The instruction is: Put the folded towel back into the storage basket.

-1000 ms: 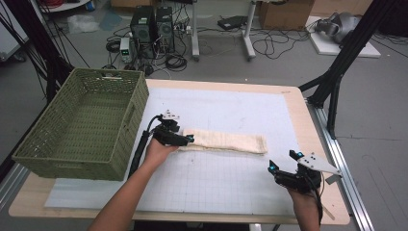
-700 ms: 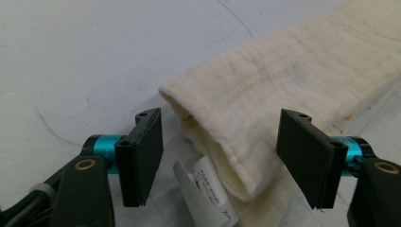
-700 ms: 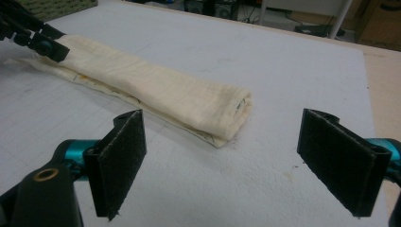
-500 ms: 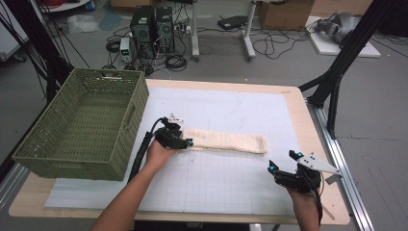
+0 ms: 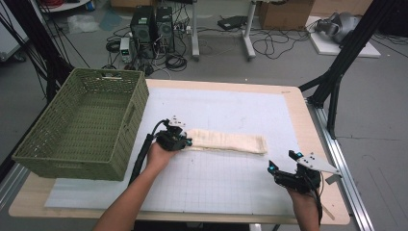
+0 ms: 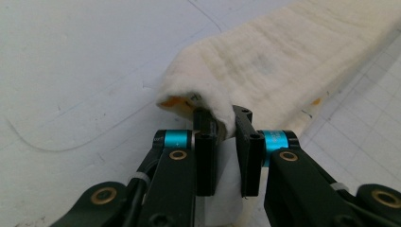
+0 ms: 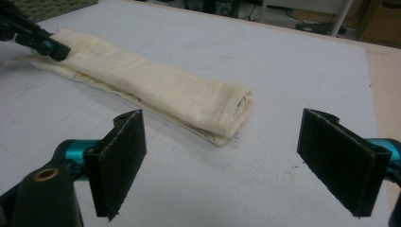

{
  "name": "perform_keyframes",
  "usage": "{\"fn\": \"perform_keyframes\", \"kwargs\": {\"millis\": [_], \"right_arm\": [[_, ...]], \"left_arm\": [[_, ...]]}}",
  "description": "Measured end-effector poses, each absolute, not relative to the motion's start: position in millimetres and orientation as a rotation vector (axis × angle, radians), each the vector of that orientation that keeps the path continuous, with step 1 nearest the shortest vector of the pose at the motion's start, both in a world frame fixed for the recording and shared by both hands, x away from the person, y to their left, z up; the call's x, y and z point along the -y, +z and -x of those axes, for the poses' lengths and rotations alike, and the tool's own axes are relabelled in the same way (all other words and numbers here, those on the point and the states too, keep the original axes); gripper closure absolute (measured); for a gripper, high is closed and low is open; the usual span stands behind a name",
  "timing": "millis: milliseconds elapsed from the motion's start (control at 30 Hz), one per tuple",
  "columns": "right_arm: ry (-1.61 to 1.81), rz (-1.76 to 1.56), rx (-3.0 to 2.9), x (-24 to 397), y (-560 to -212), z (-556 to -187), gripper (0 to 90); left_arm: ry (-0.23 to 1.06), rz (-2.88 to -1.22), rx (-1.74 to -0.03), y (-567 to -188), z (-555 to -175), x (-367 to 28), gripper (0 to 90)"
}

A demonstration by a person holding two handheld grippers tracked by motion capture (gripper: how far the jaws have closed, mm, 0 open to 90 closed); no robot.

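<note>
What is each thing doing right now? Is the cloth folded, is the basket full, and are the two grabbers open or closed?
Cloth: folded into a long strip, lying flat on the table, one end pinched.
Basket: upright on the table's left side, nothing visible inside.
Left gripper: fingers have just been closing, now shut on the cloth's end.
Right gripper: fingers wide open, holding nothing, apart from the cloth.

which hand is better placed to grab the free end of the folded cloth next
Right. The right gripper is open and empty near the cloth's free end. The left gripper has just closed on the opposite end.
</note>
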State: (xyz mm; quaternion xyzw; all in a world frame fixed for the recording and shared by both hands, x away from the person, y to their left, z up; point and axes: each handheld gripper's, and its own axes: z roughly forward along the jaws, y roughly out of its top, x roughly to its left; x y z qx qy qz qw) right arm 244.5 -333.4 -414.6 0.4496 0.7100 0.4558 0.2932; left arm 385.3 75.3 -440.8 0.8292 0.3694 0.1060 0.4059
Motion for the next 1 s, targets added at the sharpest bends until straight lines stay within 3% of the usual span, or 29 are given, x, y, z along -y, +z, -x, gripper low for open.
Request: {"fn": "perform_keyframes", "kwargs": {"millis": [733, 1000], "right_arm": [[1.243, -1.177, -1.877, 330, -412, -249, 14.9], [1.262, -1.219, -1.893, 332, -413, -268, 15.0]], "left_arm": [[0.298, -1.934, -0.775, -413, -364, -85, 80.6], [0.300, -1.912, -0.776, -415, -359, -91, 80.5]]}}
